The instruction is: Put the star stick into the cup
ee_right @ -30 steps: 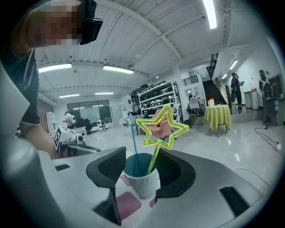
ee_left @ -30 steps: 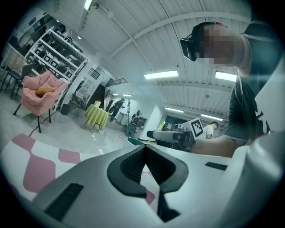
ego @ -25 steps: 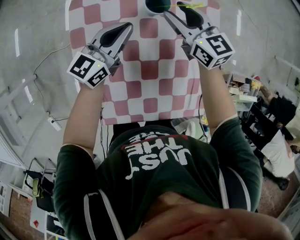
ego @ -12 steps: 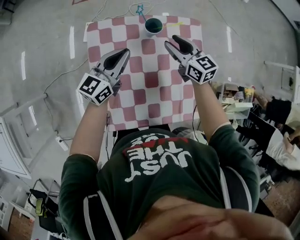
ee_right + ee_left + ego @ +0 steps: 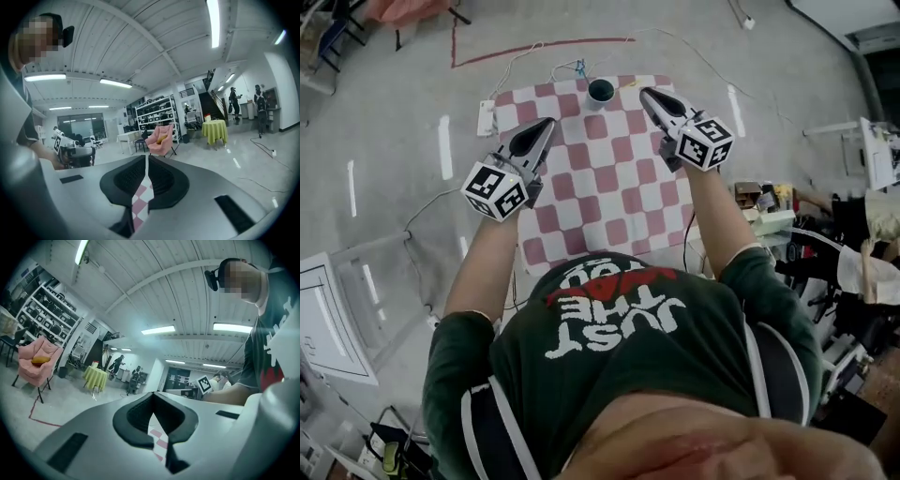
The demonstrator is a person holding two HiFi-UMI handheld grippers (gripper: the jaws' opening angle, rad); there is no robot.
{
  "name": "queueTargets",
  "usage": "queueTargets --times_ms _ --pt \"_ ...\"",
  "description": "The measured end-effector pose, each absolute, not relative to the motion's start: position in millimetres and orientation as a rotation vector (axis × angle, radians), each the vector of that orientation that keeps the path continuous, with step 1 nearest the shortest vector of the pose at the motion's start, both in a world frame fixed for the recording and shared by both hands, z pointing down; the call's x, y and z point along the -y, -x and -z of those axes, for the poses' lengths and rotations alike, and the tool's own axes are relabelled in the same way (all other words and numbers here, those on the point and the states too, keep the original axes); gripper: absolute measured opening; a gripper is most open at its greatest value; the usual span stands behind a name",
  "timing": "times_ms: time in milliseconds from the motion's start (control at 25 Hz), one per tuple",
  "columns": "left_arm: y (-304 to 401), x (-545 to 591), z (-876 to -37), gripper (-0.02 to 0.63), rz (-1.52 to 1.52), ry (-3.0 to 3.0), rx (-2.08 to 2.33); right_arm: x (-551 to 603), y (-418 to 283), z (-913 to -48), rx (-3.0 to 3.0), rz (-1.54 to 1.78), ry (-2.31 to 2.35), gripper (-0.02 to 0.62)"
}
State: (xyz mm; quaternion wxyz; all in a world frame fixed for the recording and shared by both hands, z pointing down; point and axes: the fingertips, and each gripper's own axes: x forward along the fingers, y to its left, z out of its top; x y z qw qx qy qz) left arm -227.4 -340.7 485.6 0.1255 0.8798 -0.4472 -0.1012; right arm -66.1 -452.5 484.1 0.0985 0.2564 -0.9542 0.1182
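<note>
Both arms stretched forward, forearms bare, elbows bent a little. Left gripper (image 5: 546, 126): jaws together, nothing between them, tip pointing forward and slightly toward right gripper (image 5: 648, 94). Right gripper: jaws closing, only thin slit between them, nothing inside. Marker cube at rear of each gripper, forearm directly behind.

Right gripper (image 5: 146, 159): grey jaws with black pads, closing, all but together, nothing between them. Through the gap below: pink-and-white checked tabletop (image 5: 139, 204). Beyond: pink armchair (image 5: 159, 138) with a yellow cushion; round table (image 5: 214, 131) under yellow cloth; shelving racks (image 5: 157, 108); ceiling strip light (image 5: 213, 23).
</note>
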Motion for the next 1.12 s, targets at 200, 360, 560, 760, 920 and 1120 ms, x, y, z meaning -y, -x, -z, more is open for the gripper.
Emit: queueTargets --times_ms 200,360,560,760,920,1120 --pt "246.3 310.3 -445.3 0.009 0.320 -2.602 1.273 420.4 70.9 -429.4 2.852 -0.327 -0.784 0.040" --pt "261.7 285.7 -418.3 0.009 0.346 -2.614 1.254 392.0 72.1 -395.0 2.888 -0.320 -0.799 0.037" --pt "270.3 251.7 -395.0 0.009 0.364 -2.603 1.260 355.0 69.1 -364.6 2.921 -0.316 -0.772 0.035" --pt "255.1 227.6 -367.6 0.009 0.357 -2.607 1.270 327.4 57.8 -333.3 2.972 -0.301 -0.701 0.035" --pt "223.8 212.5 -347.9 0.009 0.350 -2.618 1.289 307.7 34.8 -314.0 3.010 -0.266 -0.620 0.035" --pt "166.2 205.1 -327.5 0.009 0.342 -2.624 1.370 291.8 -7.0 -297.5 3.053 -0.247 -0.479 0.035"
